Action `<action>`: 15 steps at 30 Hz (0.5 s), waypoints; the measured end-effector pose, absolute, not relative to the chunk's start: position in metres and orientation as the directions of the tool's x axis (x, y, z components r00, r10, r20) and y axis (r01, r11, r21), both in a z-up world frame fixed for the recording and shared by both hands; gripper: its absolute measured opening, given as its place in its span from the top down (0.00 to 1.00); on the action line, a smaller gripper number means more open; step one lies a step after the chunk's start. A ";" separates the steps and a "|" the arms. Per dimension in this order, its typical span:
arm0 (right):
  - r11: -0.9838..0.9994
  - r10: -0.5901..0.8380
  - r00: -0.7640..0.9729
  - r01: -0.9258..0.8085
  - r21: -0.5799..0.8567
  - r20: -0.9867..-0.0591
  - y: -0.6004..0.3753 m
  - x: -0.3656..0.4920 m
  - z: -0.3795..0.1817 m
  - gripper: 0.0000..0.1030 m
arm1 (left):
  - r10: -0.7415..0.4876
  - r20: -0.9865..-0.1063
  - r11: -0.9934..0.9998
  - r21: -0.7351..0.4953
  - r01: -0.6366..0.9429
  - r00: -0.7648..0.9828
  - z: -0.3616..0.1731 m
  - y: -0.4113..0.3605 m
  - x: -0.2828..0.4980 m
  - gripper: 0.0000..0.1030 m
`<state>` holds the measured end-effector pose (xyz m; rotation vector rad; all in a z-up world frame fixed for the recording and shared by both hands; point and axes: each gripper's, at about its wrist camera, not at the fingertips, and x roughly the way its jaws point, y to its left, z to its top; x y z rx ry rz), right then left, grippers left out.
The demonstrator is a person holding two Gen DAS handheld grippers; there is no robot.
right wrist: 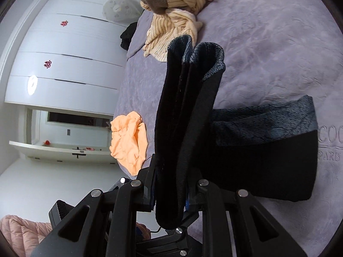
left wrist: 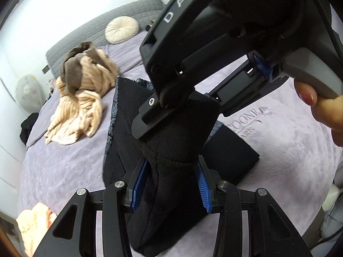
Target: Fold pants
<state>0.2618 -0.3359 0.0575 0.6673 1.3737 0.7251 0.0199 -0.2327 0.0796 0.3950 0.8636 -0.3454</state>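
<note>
Currently the left gripper (left wrist: 170, 187) is clamped on the black pants (left wrist: 171, 150), bunched between its pads. To its right, the right gripper (left wrist: 178, 107) pinches the same fold. Pants hang lengthwise from both, above the bed (left wrist: 75, 160), lower part resting there.

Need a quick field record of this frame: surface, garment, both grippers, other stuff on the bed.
surface: lilac bedspread
garment: black pants with grey fleecy lining, partly lifted, partly lying on the bed
left gripper: jaws closed on the pants
right gripper: jaws closed on a folded edge of the pants
other items: striped beige clothes pile, orange garment, round cushion
fold status: unfinished, fabric held up between the two grippers
</note>
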 end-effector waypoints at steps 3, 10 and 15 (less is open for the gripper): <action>0.623 0.781 0.069 -0.028 0.782 -0.620 -0.370 0.256 0.039 0.80 | -0.140 -0.806 0.855 0.194 0.481 0.575 0.060 -0.266 0.021 0.57; 0.647 0.759 0.053 0.052 0.761 -0.649 -0.416 0.247 -0.029 0.79 | -0.137 -0.850 0.825 0.185 0.534 0.508 0.022 -0.311 0.026 0.57; 0.625 0.771 0.038 0.148 0.767 -0.635 -0.431 0.239 -0.078 0.79 | -0.122 -0.900 0.825 0.142 0.546 0.419 -0.004 -0.316 0.033 0.57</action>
